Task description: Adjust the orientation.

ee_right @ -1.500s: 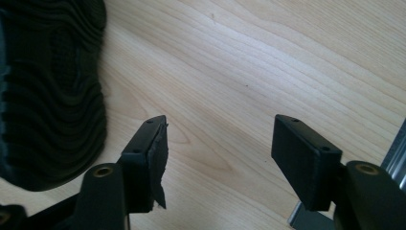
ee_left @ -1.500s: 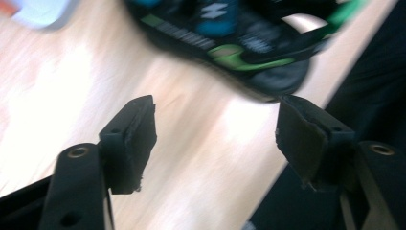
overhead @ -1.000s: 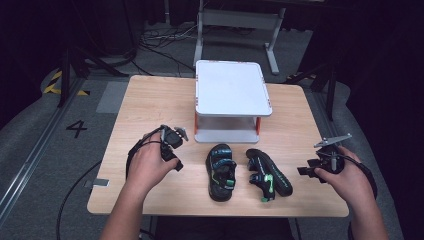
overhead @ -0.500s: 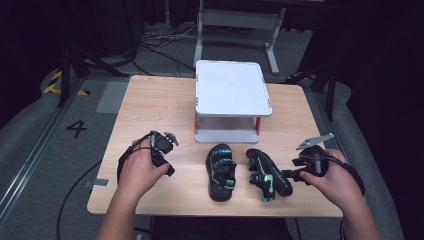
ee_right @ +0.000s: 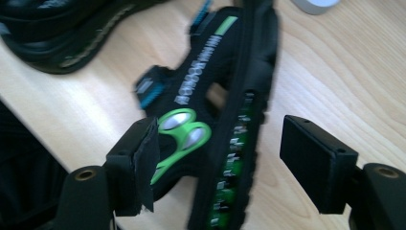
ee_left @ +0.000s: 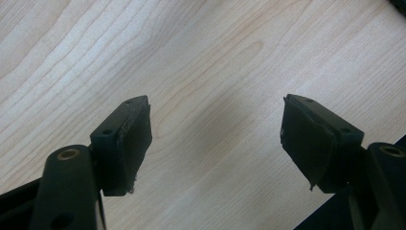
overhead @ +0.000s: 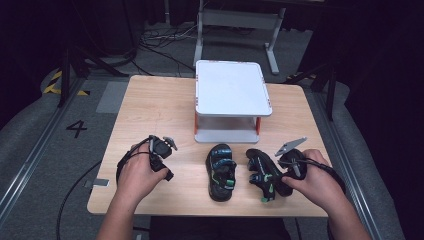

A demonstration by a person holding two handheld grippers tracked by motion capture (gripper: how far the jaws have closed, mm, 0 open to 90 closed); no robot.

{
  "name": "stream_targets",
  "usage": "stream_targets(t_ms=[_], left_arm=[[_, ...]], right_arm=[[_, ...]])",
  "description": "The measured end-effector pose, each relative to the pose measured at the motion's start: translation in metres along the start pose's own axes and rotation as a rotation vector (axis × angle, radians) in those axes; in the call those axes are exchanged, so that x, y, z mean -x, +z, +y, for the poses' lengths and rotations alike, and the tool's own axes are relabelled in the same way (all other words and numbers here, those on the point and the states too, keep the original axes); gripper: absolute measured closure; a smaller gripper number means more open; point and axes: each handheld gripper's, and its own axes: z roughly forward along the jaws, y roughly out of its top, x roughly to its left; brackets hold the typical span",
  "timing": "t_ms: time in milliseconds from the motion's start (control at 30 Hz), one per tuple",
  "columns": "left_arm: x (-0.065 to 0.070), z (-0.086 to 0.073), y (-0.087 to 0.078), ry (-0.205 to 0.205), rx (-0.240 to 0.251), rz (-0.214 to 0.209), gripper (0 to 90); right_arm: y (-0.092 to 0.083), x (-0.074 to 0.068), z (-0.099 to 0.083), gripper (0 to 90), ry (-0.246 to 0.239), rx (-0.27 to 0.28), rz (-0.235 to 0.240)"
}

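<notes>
The step in hand looks like the pick-up of the right sandal [overhead: 265,175], which lies near the counter's [overhead: 150,110] near edge, just right of the left sandal [overhead: 221,171] and in front of the white two-level shelf [overhead: 232,102]. The right hand-held gripper [overhead: 286,172] has come in at that sandal from the right. In the right gripper view its jaws have just been opening and stand wide, astride the sandal [ee_right: 215,120]: the strap with its green buckle and the sole edge lie between them, but the pads do not press on it, so nothing is held.

The left hand-held gripper [overhead: 167,160] hangs over bare wood left of the sandals, jaws wide apart and empty, as the left gripper view [ee_left: 215,134] shows.

The next move, I judge, calls for lowering the right jaws a little further over strap and sole, then closing firmly before lifting, probably toward the shelf.

White lettering runs along the strap, too blurred to read. A "4" [overhead: 76,128] is marked on the floor, left of the counter.
</notes>
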Motion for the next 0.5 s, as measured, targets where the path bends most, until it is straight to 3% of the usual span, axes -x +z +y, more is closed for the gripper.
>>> stream_targets(t_ms=[100, 233, 333, 500], left_arm=[[0.000, 0.000, 0.001, 0.003, -0.002, 0.000, 27.1], [0.000, 0.001, 0.002, 0.000, -0.006, -0.001, 27.1], [0.001, 0.002, 0.003, 0.009, -0.010, -0.004, 27.2], [0.002, 0.003, 0.005, 0.011, -0.012, -0.009, 27.3]], right_arm=[[0.003, 0.012, -0.001, 39.5, 0.079, 0.001, 0.026], [0.009, 0.018, 0.003, 41.1, 0.091, 0.015, 0.032], [0.015, 0.016, 0.008, 49.6, 0.094, 0.010, 0.043], [0.016, 0.020, 0.012, 55.9, 0.111, 0.017, 0.043]])
